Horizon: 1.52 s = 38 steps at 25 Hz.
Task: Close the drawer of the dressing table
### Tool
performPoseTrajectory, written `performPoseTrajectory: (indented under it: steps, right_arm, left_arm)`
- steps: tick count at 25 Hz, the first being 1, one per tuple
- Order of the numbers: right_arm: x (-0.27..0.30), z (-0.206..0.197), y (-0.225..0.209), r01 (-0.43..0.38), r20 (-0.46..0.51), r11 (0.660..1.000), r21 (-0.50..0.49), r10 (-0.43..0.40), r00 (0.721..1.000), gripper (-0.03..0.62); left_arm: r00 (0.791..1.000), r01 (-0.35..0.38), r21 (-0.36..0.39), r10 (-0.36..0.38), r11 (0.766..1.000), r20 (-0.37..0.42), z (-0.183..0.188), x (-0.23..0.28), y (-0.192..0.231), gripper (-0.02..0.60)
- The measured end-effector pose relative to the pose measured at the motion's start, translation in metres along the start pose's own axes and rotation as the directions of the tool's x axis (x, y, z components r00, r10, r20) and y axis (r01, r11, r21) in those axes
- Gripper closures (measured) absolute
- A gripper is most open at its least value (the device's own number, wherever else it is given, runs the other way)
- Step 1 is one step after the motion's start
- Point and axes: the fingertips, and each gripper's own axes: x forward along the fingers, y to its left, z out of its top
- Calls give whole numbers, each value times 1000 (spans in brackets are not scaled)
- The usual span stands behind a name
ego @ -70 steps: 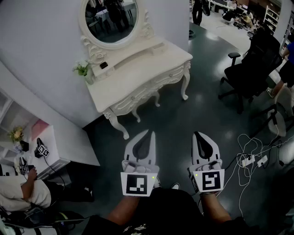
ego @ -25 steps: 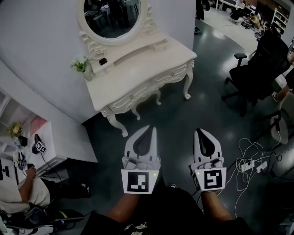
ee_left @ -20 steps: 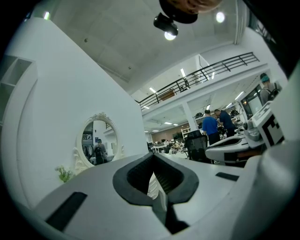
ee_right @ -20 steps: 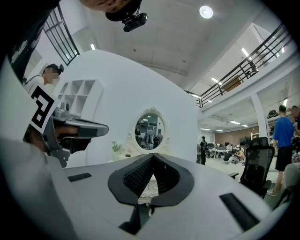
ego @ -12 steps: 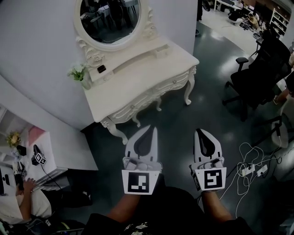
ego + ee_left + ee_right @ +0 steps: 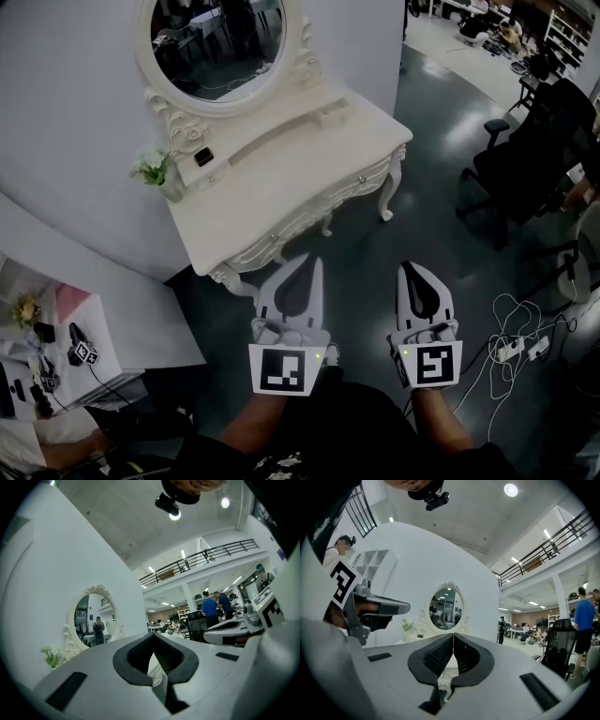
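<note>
Spreading under everything is a dark, glossy floor (image 6: 375,248), with a smooth white curved wall (image 6: 75,112) rising behind the dressing table (image 6: 281,178). That piece is cream-coloured, with a flat matte surface, a scalloped carved apron and curved cabriole legs, and it stands against the wall just ahead of both claws. An oval mirror (image 6: 216,42) in an ornate scrolled frame rises from its low raised back tier. Off to the right, well apart, stands a black office chair (image 6: 525,169) on a star base. The left claw (image 6: 315,261) and right claw (image 6: 406,268) are held side by side, both of smooth white plastic tapering to a point with ribbed black pads. Each one's jaws meet at the tips with nothing gripped, leaving only a diamond-shaped hollow behind. A cube with black-and-white square markers (image 6: 281,368) sits at the back of each. On the back tier's right end a small boxy drawer (image 6: 333,103) appears to jut forward a little; the long apron fronts below carry tiny round knobs (image 6: 363,178). A small green plant (image 6: 155,169) stands at the surface's left corner. White cables (image 6: 511,337) loop across the floor to the right.
</note>
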Motion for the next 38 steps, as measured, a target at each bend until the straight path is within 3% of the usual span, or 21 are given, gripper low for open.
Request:
performPoseTrajectory:
  steps: [13,38]
  right_arm:
    - [41,0,9,83,-7,996,-8,-83,996,594]
    - [103,-15,-5,77,-32,997,-7,-77,997,594]
  left_arm:
    - [996,88,-5,-88,996,25,-9,36,37,578]
    - [997,78,-22,-78,997,0,-30,85,67,578]
